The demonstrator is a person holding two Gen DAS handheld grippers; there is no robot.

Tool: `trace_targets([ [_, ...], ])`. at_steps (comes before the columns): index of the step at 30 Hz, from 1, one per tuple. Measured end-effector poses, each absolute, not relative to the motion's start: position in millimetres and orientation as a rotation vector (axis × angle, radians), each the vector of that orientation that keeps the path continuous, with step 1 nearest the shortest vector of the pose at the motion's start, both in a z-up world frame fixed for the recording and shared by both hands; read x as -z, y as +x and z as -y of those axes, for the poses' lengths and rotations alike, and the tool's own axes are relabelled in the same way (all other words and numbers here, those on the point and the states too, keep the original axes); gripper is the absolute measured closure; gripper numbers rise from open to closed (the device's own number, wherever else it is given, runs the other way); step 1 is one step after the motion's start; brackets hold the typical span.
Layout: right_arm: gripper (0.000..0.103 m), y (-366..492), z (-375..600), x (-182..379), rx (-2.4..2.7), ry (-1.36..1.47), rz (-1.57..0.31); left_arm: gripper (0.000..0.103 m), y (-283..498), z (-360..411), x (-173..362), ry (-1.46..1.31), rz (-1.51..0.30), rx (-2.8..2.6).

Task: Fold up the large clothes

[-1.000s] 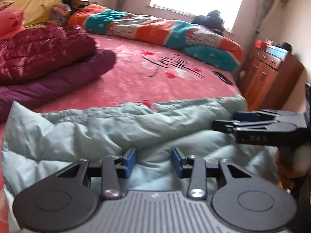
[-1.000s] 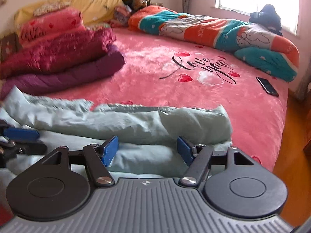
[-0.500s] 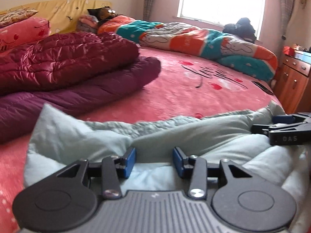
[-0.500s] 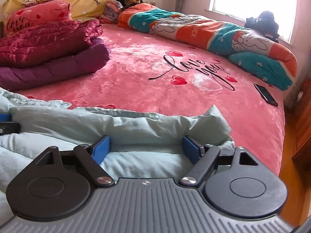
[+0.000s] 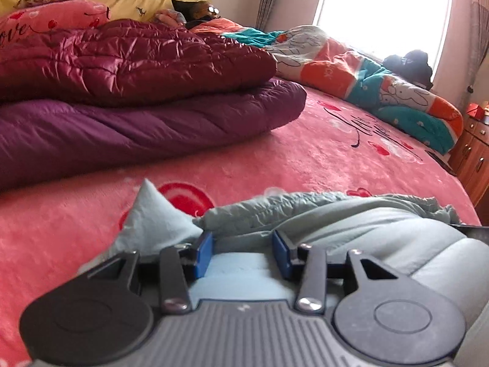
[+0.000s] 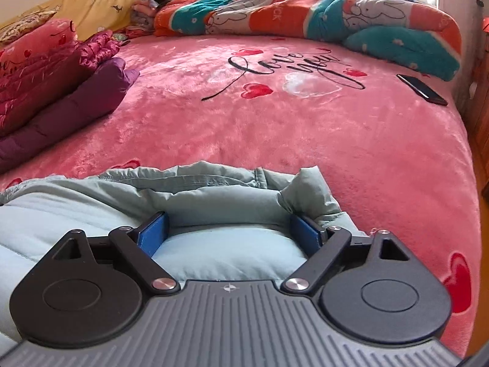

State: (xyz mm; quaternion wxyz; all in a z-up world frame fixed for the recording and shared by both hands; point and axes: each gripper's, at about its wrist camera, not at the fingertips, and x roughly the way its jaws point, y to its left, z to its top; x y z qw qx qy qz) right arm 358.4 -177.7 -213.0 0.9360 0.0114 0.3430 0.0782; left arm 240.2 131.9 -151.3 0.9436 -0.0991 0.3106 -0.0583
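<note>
Right wrist view: the pale blue-green padded jacket [image 6: 214,195] lies crosswise on the pink plush bed [image 6: 305,140] — right gripper [image 6: 229,232] spread wide over its folded edge, left gripper [image 5: 241,252] part-open, padding between unpressed pads.

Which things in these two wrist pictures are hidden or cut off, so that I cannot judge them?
- Pale blue padded garment: its near part is hidden under the right gripper body; its full shape is unknown.
- Left view: garment's right end cut off by the frame edge.
- Dark phone: screen too small to read.
</note>
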Motion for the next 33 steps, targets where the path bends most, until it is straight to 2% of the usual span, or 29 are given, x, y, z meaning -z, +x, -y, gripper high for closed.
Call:
trace_targets([
  [13,0.0,356,179,221,-0.172,0.034,-0.63,0.06,245,-140,156,-0.24,-0.629,0.145],
  [15,0.0,354,182,218,-0.184,0.052,-0.619,0.055,242,-138,145,-0.23,-0.637,0.116],
  [17,0.0,351,191,213,-0.209,0.103,-0.607,0.042,232,-135,127,-0.252,-0.595,0.086],
  [22,0.0,335,225,193,-0.245,0.297,-0.566,0.031,208,-94,81,-0.218,-0.484,0.144],
  [28,0.0,337,243,181,-0.222,0.364,-0.608,0.029,229,-20,78,-0.173,-0.563,0.181],
  [33,0.0,338,232,187,-0.186,0.244,-0.61,0.025,248,19,100,-0.103,-0.63,0.11],
])
